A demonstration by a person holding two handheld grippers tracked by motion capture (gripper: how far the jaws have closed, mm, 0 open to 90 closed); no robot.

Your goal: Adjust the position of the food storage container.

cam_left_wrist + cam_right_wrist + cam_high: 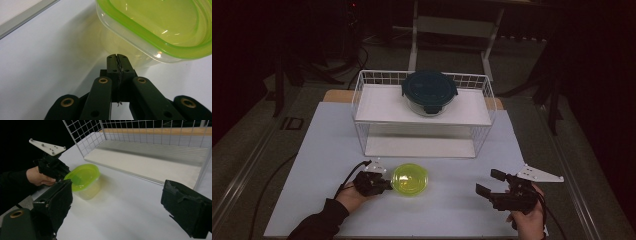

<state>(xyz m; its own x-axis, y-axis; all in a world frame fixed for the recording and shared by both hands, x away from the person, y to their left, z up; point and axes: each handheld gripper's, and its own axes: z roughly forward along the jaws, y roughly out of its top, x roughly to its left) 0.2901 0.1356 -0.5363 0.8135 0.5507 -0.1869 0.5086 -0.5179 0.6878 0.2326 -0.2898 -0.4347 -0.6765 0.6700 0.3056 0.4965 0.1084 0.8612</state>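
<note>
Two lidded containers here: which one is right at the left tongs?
The green-lidded container on the table, directly at the shut left tongs. The dark-lidded container sits far off on the wire rack's upper shelf.

Dim room, dark floor (242,130), white table (462,210), metal frame (452,25) behind

Table under my claws: white top, two things standing on it.

My table (327,165) has a pale white top with a wooden strip showing at its far edge. On it stands a white wire shelf rack (362,107), set toward the far side, and nearer me a lime-lidded clear plastic container (410,179), well apart from the rack's front.
</note>
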